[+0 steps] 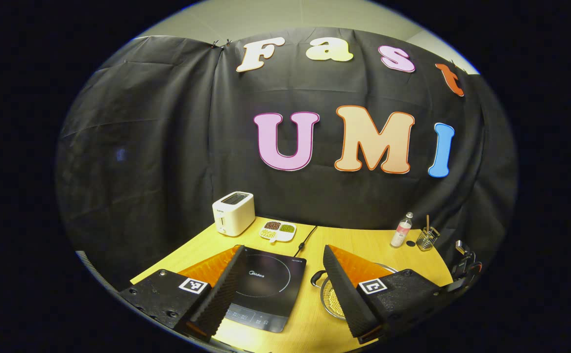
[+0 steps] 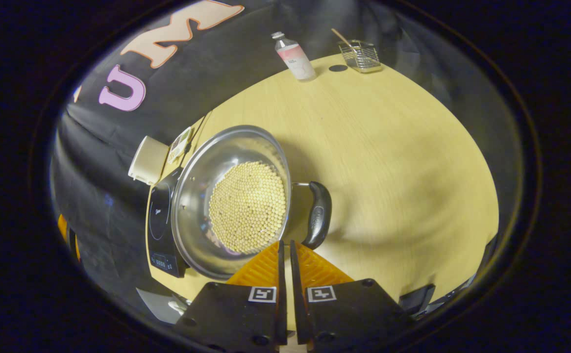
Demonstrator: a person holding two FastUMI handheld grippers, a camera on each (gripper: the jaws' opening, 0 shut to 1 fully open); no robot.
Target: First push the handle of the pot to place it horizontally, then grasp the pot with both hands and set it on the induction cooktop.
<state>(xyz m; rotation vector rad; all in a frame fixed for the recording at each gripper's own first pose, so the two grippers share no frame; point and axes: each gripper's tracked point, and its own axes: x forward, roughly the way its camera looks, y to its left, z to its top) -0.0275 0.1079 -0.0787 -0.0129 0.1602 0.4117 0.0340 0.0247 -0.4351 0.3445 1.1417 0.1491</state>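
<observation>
Right now the left gripper point(image 1: 280, 289) hangs above the near edge of the yellow table point(image 1: 363, 245), its two fingers spread wide apart with nothing between them. Framed in that gap lies the black induction cooktop point(image 1: 265, 287), flat on the table. Just right of it sits the steel pot point(image 1: 328, 294), partly hidden behind the right-hand finger, one small black loop handle showing on its left side. Farther back stand a white toaster point(image 1: 234, 212) and a small divided dish point(image 1: 278, 230) of beans and grains, with a black cord running past them. At the far right are a bottle point(image 1: 402, 230) and a wire holder point(image 1: 427, 239).

Over on the right gripper view, the right gripper point(image 2: 285, 245) has its fingers drawn together with only a thin slit left, holding nothing. Its tips sit just near the pot's point(image 2: 231, 201) rim, beside the black side handle point(image 2: 318, 214); whether they touch it is hard to say. That pot holds a bed of pale round beads, and the cooktop point(image 2: 160, 225) lies just beyond it on its left.
</observation>
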